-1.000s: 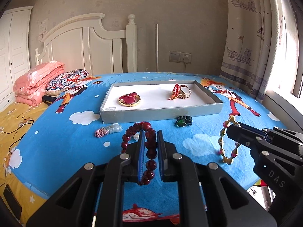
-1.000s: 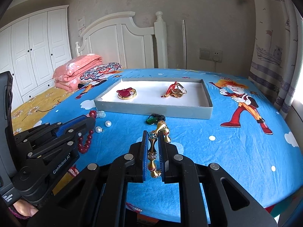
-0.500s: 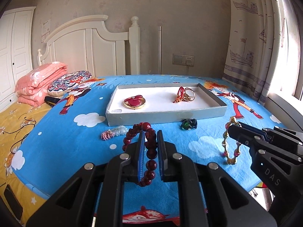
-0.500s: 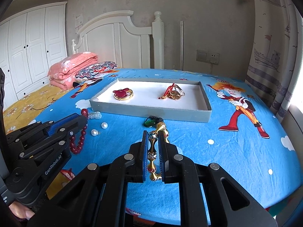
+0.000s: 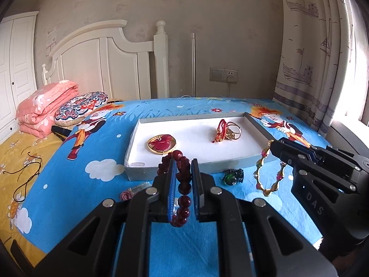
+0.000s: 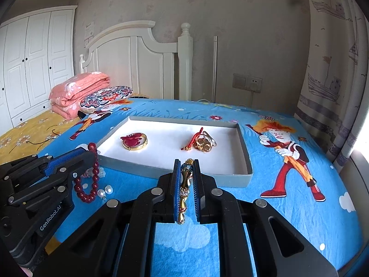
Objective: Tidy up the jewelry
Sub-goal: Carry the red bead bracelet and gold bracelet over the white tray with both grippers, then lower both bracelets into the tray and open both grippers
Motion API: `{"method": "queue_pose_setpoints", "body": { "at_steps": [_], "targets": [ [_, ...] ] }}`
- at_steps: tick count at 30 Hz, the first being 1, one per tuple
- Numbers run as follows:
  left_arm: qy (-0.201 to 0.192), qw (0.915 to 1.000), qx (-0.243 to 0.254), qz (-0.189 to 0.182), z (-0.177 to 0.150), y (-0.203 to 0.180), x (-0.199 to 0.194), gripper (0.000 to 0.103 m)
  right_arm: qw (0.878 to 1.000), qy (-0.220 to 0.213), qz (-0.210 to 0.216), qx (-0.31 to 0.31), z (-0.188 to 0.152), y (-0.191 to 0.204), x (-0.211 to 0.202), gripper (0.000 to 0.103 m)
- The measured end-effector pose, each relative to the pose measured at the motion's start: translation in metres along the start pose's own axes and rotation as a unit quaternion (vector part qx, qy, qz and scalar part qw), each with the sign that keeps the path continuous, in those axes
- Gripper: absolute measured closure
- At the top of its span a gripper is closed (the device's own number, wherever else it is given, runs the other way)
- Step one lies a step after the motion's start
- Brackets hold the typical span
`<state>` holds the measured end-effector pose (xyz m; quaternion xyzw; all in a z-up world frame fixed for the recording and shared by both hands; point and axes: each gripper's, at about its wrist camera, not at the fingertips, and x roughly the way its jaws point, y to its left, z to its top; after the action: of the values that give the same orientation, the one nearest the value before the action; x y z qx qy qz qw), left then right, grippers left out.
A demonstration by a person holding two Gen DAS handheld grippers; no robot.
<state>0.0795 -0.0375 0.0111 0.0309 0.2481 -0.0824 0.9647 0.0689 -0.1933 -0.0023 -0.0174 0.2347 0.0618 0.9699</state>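
My left gripper [image 5: 182,168] is shut on a dark red bead bracelet [image 5: 183,184], held above the blue cloth just before the grey tray's [image 5: 184,172] near wall. The same bracelet hangs in the right wrist view [image 6: 88,184]. My right gripper [image 6: 185,170] is shut on a gold jewelled bracelet [image 6: 184,189], also seen in the left wrist view [image 5: 265,173], near the tray's [image 6: 244,175] front right corner. Inside the tray lie a red and gold pendant [image 5: 162,143] and gold rings with a red cord [image 5: 227,132].
On the blue cartoon cloth lie a green pendant [image 5: 233,176], a pink piece [image 5: 126,194] and pearl earrings [image 6: 105,190]. A pink quilt [image 5: 43,108] and a patterned pillow [image 5: 80,106] sit far left. Curtains [image 5: 322,57] hang at the right.
Both grippers have risen and moved forward toward the tray, each carrying its bracelet. The tray now looks closer in both views.
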Motion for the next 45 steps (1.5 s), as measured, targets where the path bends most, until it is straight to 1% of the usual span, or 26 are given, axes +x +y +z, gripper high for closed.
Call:
{"method": "queue_pose_setpoints", "body": {
  "at_steps": [5, 10, 19, 25, 28, 33, 35, 36, 37, 39, 41, 43, 45],
  "targets": [
    [0.002, 0.9999, 0.009, -0.005, 0.026, -0.003, 0.018, 0.09, 1.0, -0.007, -0.003, -0.003, 0.018, -0.004, 0.011, 0.091],
    [0.019, 0.9998, 0.009, -0.004, 0.052, -0.004, 0.048, 0.09, 1.0, -0.002, -0.008, -0.008, 0.035, -0.008, 0.032, 0.091],
    [0.066, 0.9975, -0.023, -0.009, 0.094, 0.009, 0.112, 0.09, 1.0, 0.011, -0.013, 0.004, 0.066, -0.023, 0.071, 0.091],
    [0.072, 0.9967, -0.034, -0.014, 0.119, 0.011, 0.134, 0.09, 1.0, 0.02, -0.016, -0.005, 0.08, -0.027, 0.092, 0.091],
    [0.078, 0.9963, -0.034, -0.009, 0.122, 0.011, 0.142, 0.09, 0.999, 0.036, -0.017, 0.002, 0.075, -0.03, 0.103, 0.091],
    [0.093, 0.9952, -0.029, -0.005, 0.114, 0.008, 0.156, 0.089, 0.998, 0.057, -0.015, -0.001, 0.066, -0.028, 0.115, 0.091],
    [0.088, 0.9959, -0.022, 0.002, 0.111, 0.007, 0.157, 0.087, 0.998, 0.067, -0.016, 0.0, 0.064, -0.028, 0.119, 0.088],
    [0.087, 0.996, -0.019, 0.004, 0.11, 0.006, 0.157, 0.085, 0.997, 0.07, -0.016, 0.002, 0.063, -0.029, 0.12, 0.081],
    [0.085, 0.9962, -0.017, 0.005, 0.11, 0.006, 0.157, 0.085, 0.997, 0.071, -0.015, 0.007, 0.062, -0.031, 0.121, 0.079],
    [0.081, 0.9966, -0.015, 0.006, 0.11, 0.007, 0.153, 0.085, 0.997, 0.073, -0.016, 0.011, 0.06, -0.033, 0.121, 0.079],
    [0.076, 0.997, -0.012, 0.009, 0.11, 0.007, 0.15, 0.082, 0.997, 0.073, -0.017, 0.009, 0.059, -0.033, 0.121, 0.079],
    [0.075, 0.997, -0.013, 0.011, 0.108, 0.009, 0.149, 0.077, 0.997, 0.074, -0.017, 0.008, 0.058, -0.032, 0.12, 0.079],
    [0.078, 0.9968, -0.016, 0.015, 0.105, 0.012, 0.149, 0.073, 0.997, 0.075, -0.017, 0.007, 0.056, -0.031, 0.119, 0.079]
  ]
}}
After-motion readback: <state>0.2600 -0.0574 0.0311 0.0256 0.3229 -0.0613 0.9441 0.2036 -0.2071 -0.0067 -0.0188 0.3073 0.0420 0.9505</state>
